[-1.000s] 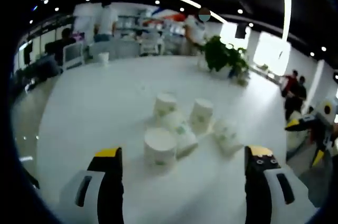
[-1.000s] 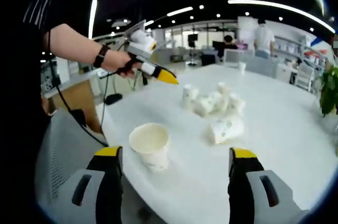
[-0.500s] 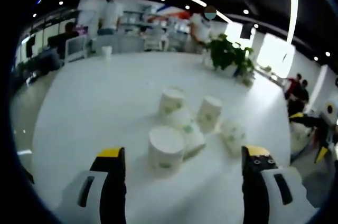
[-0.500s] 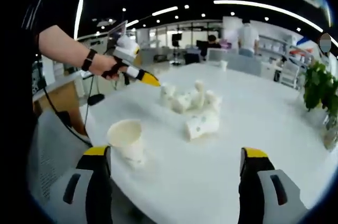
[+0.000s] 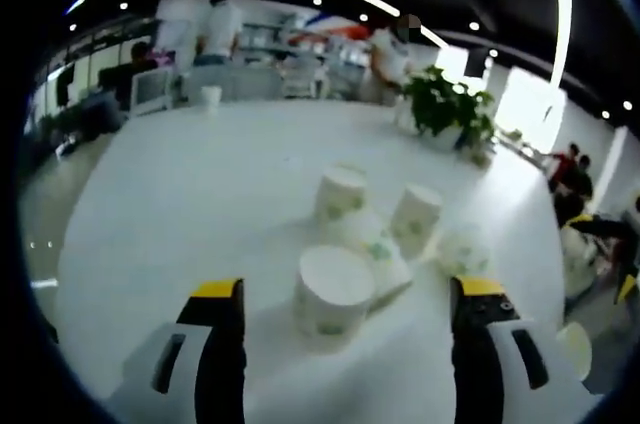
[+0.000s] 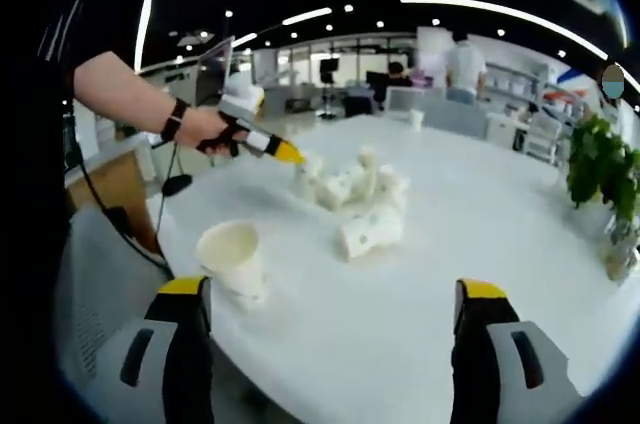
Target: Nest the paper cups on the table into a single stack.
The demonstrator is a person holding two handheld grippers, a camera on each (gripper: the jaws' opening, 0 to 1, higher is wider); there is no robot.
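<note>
Cups lie scattered on the white surface [image 5: 180, 214], none nested yet, so the job looks to be at its very start. In the left gripper view, the left tongs [image 5: 335, 289] stand spread wide and hold nothing, framing the nearest upturned cup [image 5: 330, 289], which rests mouth-down just ahead of the jaws; the wide gap probably serves to take that cup first. Right of it a tipped cup [image 5: 378, 252] leans against it, with two more inverted cups [image 5: 340, 194] and [image 5: 417, 217] behind, and another cup on its side [image 5: 462, 252] further right. A potted plant [image 5: 447, 114] sits at the far edge, well apart from the cluster.

In the right gripper view, a hand [image 6: 205, 130] steers the left tongs toward the cluster [image 6: 345, 184]. One upright cup [image 6: 232, 259] stands alone near the surface edge, mouth up, a likely base for the stack. A lying cup [image 6: 368, 229] rests between it and the cluster. The right tongs [image 6: 335, 294] are spread and empty, hanging back over the near edge.
</note>
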